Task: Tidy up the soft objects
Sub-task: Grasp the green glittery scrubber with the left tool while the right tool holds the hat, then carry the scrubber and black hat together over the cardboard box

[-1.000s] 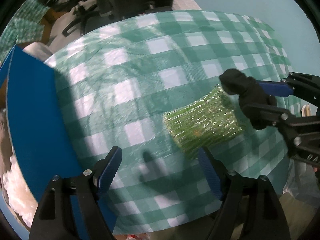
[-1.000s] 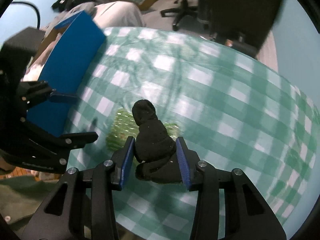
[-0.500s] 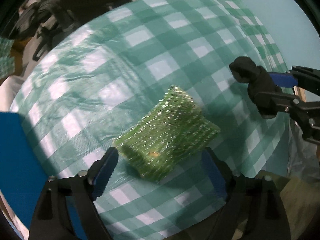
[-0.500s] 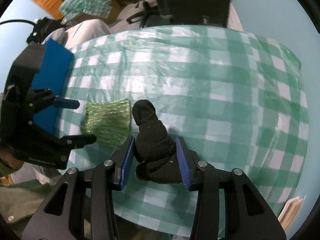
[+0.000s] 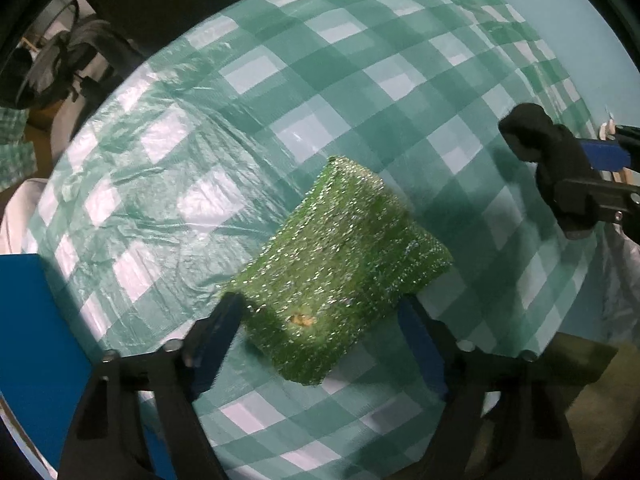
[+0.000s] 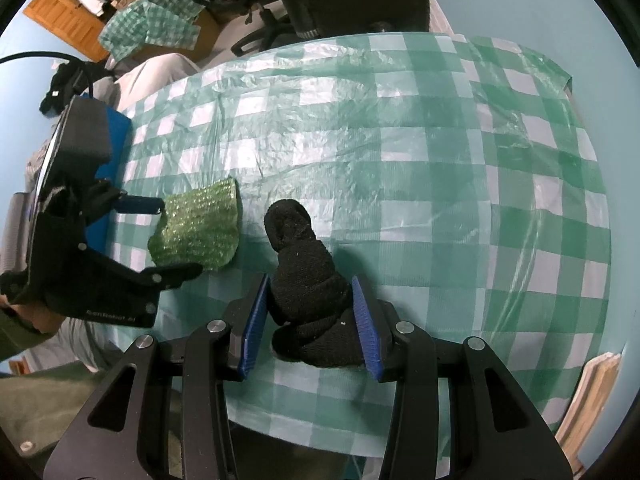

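Observation:
A sparkly green scrub sponge [image 5: 340, 276] lies on the green-and-white checked tablecloth [image 5: 360, 100]. My left gripper [image 5: 320, 328] is open with its fingers on either side of the sponge's near end; whether they touch it I cannot tell. The sponge also shows in the right wrist view [image 6: 198, 226], with the left gripper [image 6: 160, 236] around it. My right gripper [image 6: 310, 316] is shut on a rolled black sock [image 6: 308, 280], held above the table's near edge. The sock also shows at the right of the left wrist view [image 5: 548, 156].
A blue box [image 5: 36, 352] stands at the table's left edge, also visible in the right wrist view [image 6: 116, 136]. Office chairs [image 6: 256, 20], a wooden shelf [image 6: 68, 12] and a checked cloth [image 6: 152, 20] lie beyond the table. Stacked paper [image 6: 592, 396] sits at lower right.
My left gripper has moved right and forward until its open fingers straddle the green sponge. My right gripper has kept hold of the black sock and swung its view rightward.

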A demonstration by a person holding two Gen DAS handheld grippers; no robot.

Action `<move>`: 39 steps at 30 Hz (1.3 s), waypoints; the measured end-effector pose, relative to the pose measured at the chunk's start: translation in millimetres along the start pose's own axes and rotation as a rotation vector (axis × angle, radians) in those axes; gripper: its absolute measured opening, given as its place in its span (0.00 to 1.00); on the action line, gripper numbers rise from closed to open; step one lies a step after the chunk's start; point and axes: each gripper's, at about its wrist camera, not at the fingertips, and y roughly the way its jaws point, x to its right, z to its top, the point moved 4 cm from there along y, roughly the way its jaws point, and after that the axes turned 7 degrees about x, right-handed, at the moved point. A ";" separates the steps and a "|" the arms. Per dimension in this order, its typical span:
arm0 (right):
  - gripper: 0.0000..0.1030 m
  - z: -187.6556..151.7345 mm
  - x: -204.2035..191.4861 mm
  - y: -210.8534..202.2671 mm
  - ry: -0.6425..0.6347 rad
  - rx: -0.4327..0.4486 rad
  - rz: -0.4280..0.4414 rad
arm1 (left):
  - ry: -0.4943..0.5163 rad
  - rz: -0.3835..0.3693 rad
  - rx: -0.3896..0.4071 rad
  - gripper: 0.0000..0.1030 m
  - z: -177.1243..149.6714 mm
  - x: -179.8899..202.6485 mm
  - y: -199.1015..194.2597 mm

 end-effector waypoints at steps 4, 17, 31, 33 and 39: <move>0.40 -0.5 0.0 -1.7 -0.010 0.000 0.004 | -0.015 0.021 0.039 0.52 -7.2 -1.1 -7.2; 0.40 4.9 -15.3 -3.3 -0.050 0.011 0.003 | -0.150 0.011 0.094 0.13 -22.9 -18.2 -29.9; 0.40 18.8 -35.4 -23.9 -0.083 0.030 -0.010 | -0.228 0.056 0.186 0.13 -28.9 -19.8 -83.6; 0.40 21.7 -41.4 -27.9 -0.095 0.034 -0.007 | -0.246 0.062 0.194 0.13 -28.5 -28.4 -88.1; 0.40 34.3 -60.0 -40.0 -0.132 0.053 0.009 | -0.264 0.076 0.226 0.13 -34.2 -37.3 -110.6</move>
